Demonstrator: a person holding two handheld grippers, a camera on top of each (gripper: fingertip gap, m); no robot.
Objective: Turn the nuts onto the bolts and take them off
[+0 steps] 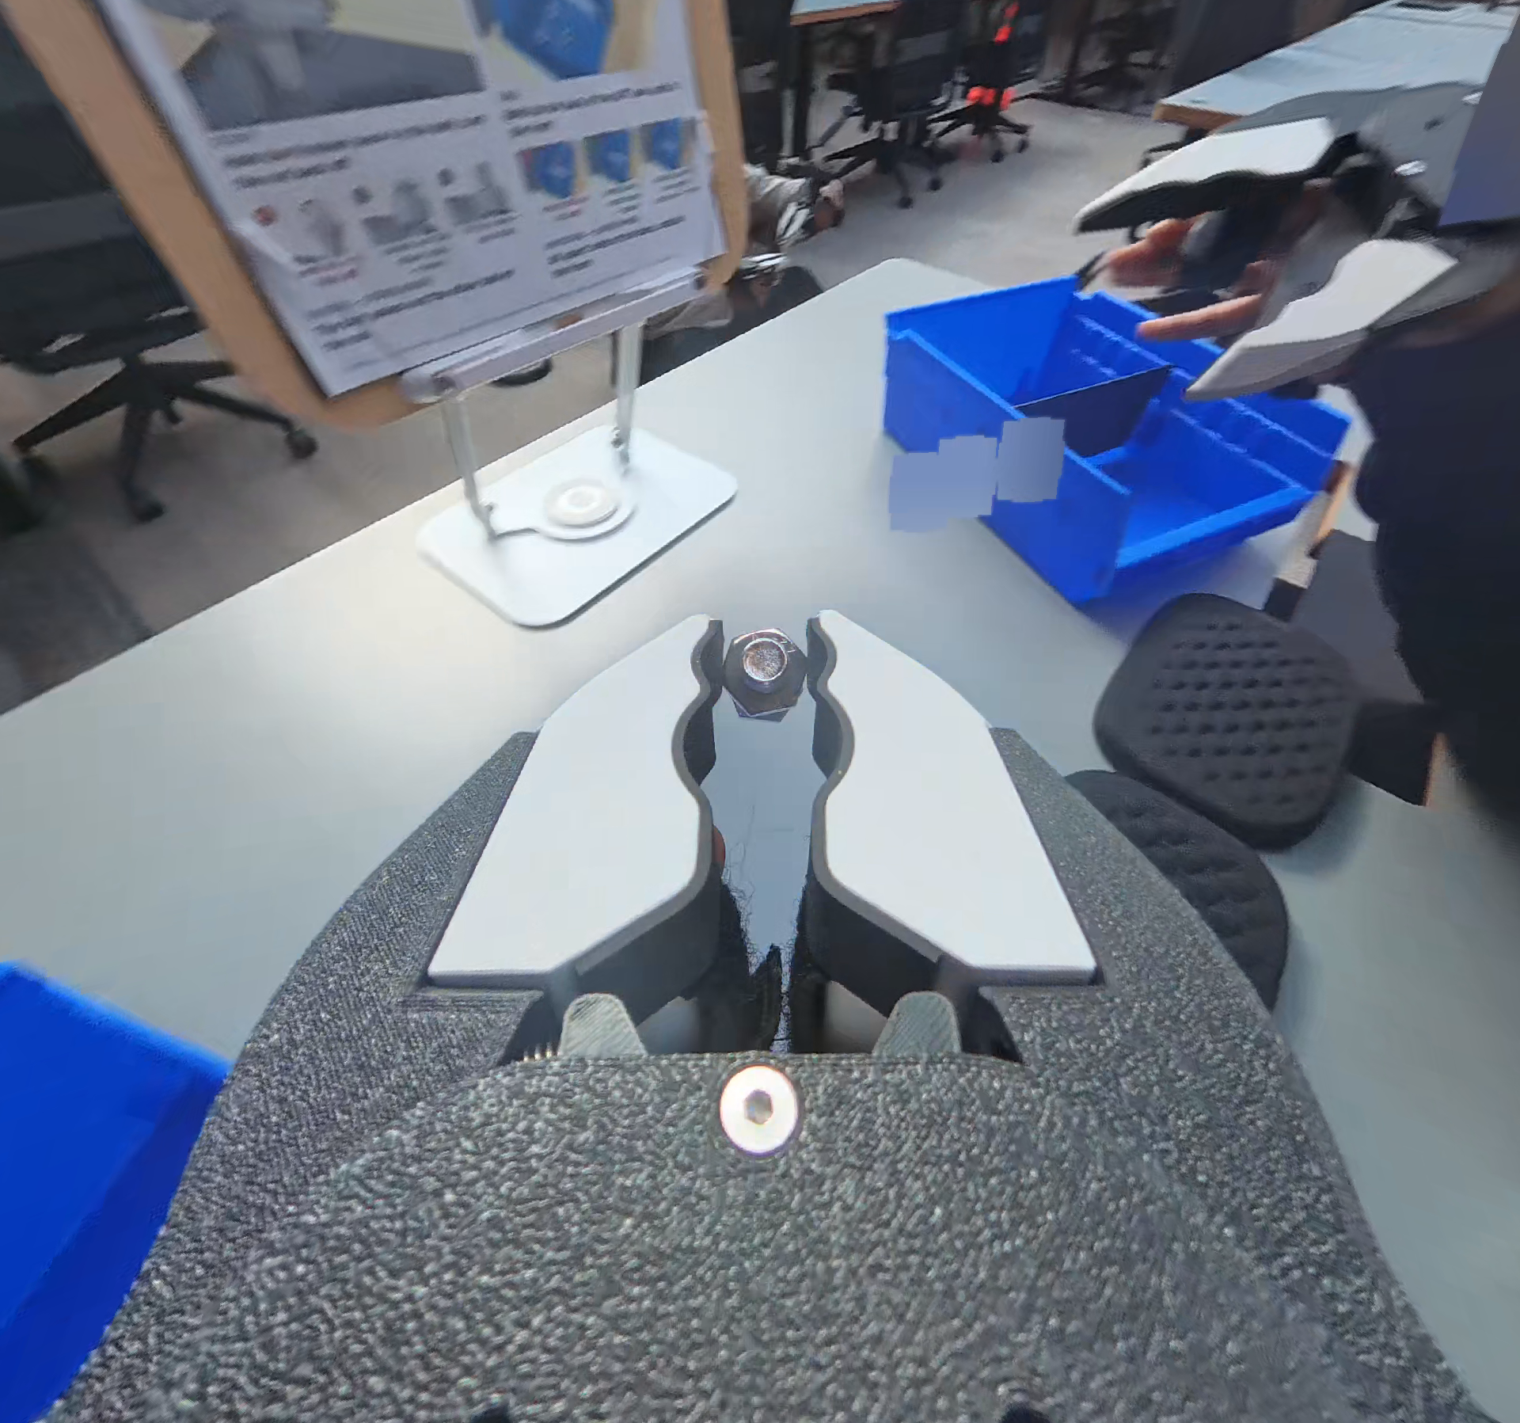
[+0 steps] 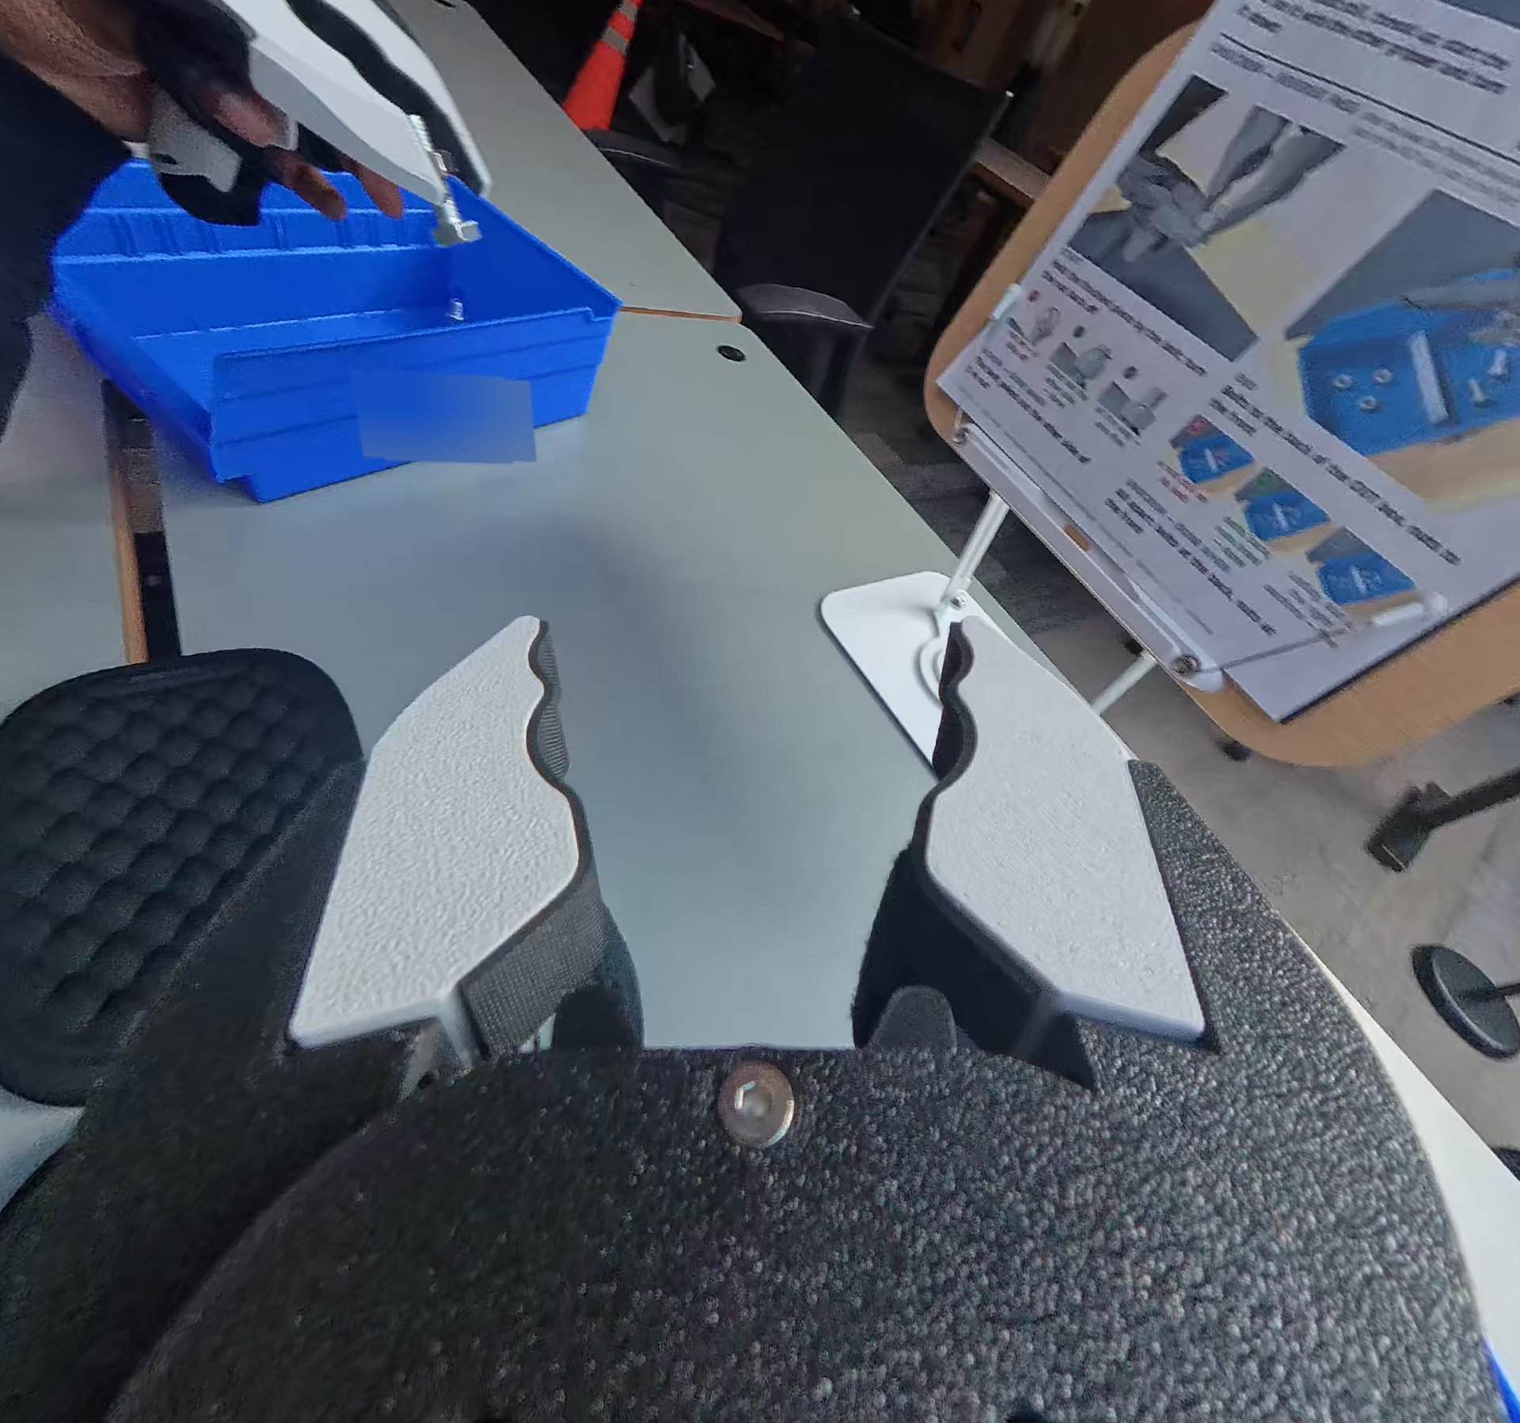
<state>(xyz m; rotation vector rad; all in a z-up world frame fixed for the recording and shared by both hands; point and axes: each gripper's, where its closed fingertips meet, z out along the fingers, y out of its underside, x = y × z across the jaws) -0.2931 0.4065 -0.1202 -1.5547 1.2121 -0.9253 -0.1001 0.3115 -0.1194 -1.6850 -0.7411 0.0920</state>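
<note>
1. Left wrist view: a steel bolt (image 1: 762, 672) is seen end-on, clamped between the tips of the left gripper (image 1: 761, 664), whose jaws are drawn in tight on it; a hexagonal outline sits around the shank, though whether that is a nut or the bolt's own head cannot be told from this angle.
2. In the right wrist view the same bolt (image 2: 440, 186) is seen hanging head-down from the left gripper (image 2: 448, 174), over the far blue bin (image 2: 526, 347).
3. The right gripper (image 2: 744, 647) is held with its jaws spread wide and nothing between them, above the bare grey table (image 2: 658, 528).
4. Handling is judged as follows: the bolt is small, rigid and light, but smooth metal, so it may twist or slip in the padded tips (especially under turning force). Hold is best taken on the flats of the hex head or across the threaded shank, leaving the free end clear for a nut.
5. Counted: one bolt in hand; one small metal piece (image 2: 455, 308) lying in the bin (possibly a nut, too small to tell); two blue bins, the second (image 1: 74, 1137) at the near left corner; two black mesh pads (image 1: 1225, 717) at the table edge; one instruction board on a white stand (image 1: 576, 528).
</note>
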